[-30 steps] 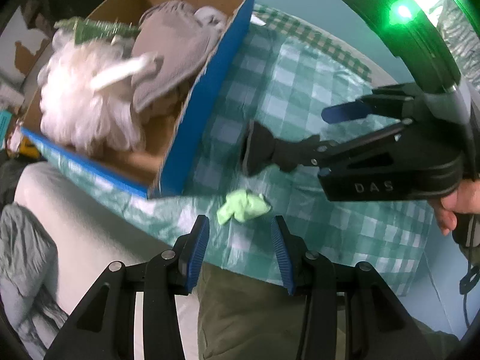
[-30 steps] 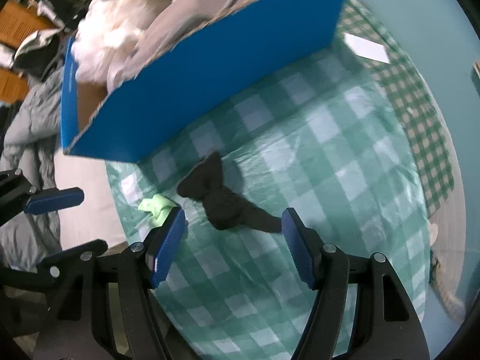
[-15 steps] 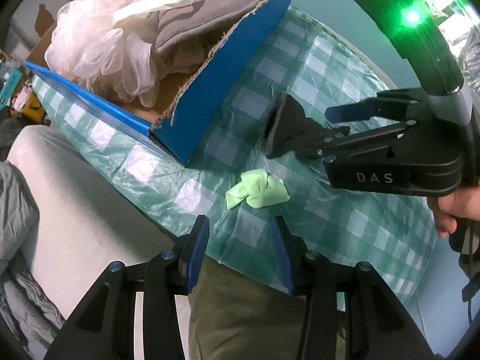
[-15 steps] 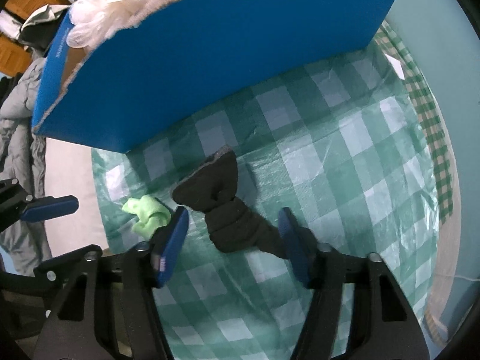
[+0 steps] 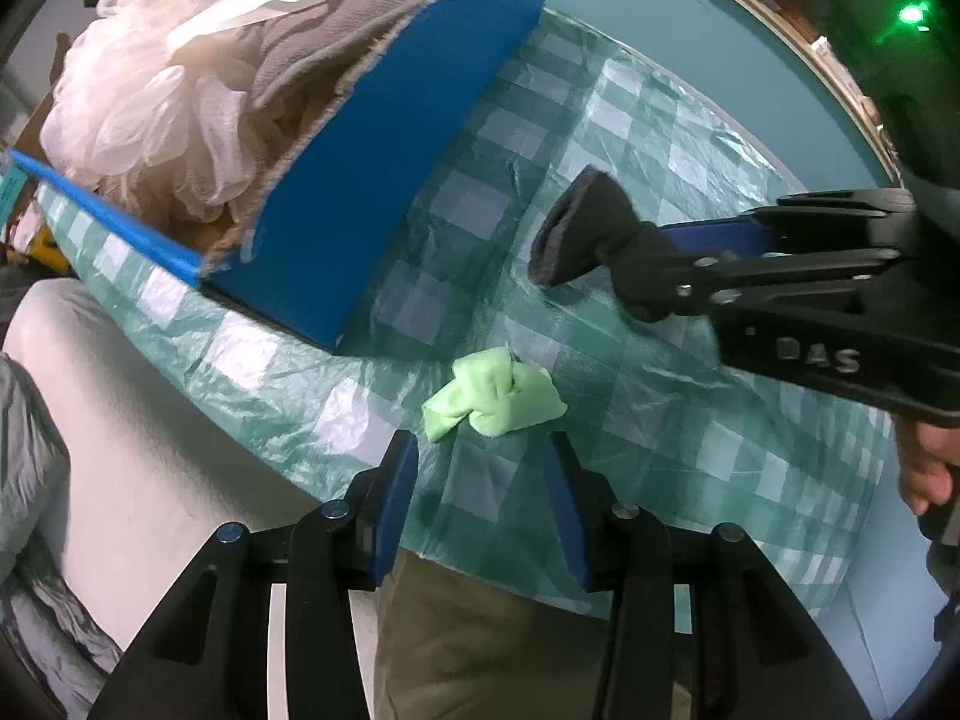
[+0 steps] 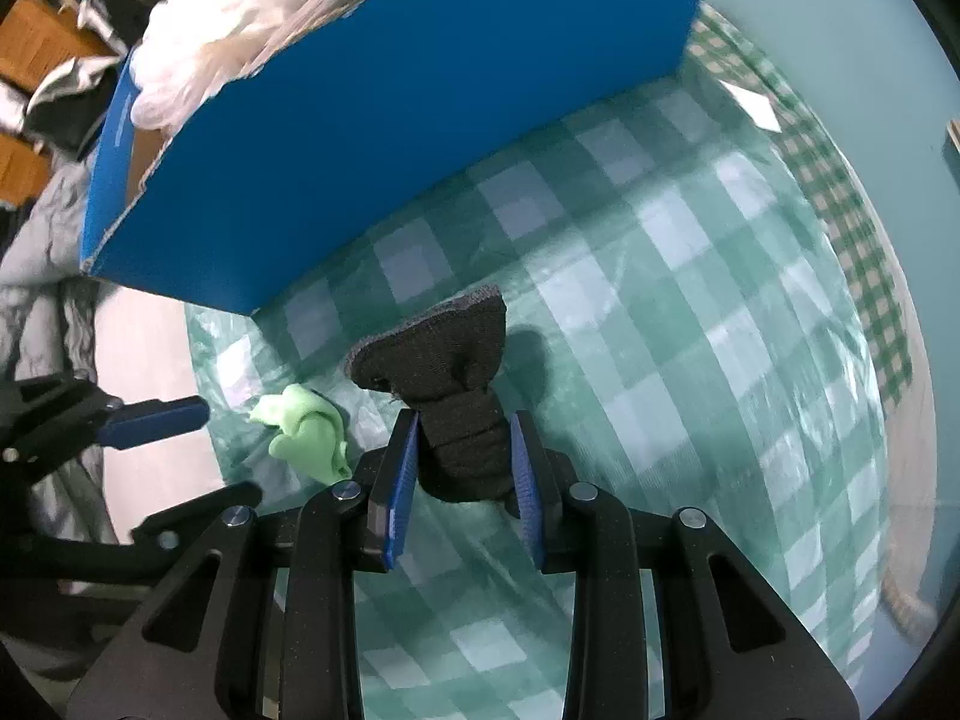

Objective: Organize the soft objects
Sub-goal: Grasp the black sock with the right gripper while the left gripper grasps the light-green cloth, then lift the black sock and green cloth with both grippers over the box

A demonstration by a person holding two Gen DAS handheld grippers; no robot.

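Observation:
A black sock (image 6: 447, 387) lies bunched on the green checked tablecloth (image 6: 690, 300). My right gripper (image 6: 463, 450) has its jaws closing on the sock, and both blue pads press its sides. The sock (image 5: 600, 240) and the right gripper (image 5: 702, 258) also show at the right of the left wrist view. A small light-green cloth (image 5: 495, 399) lies near the table's front edge, just ahead of my left gripper (image 5: 483, 468), whose jaws stand apart with nothing between them. The green cloth (image 6: 306, 429) sits left of the right gripper.
A blue cardboard box (image 5: 384, 180) stands at the back left, holding a white bath pouf (image 5: 138, 108) and a grey cloth (image 5: 354, 18). A person's hand (image 5: 930, 468) holds the right gripper. Olive trousers (image 5: 480, 642) show below the table edge. A white paper (image 6: 750, 102) lies far right.
The right gripper's jaws have come together onto the black sock. The left gripper has sunk closer to the green cloth. The box now looks nearer and higher in both views.

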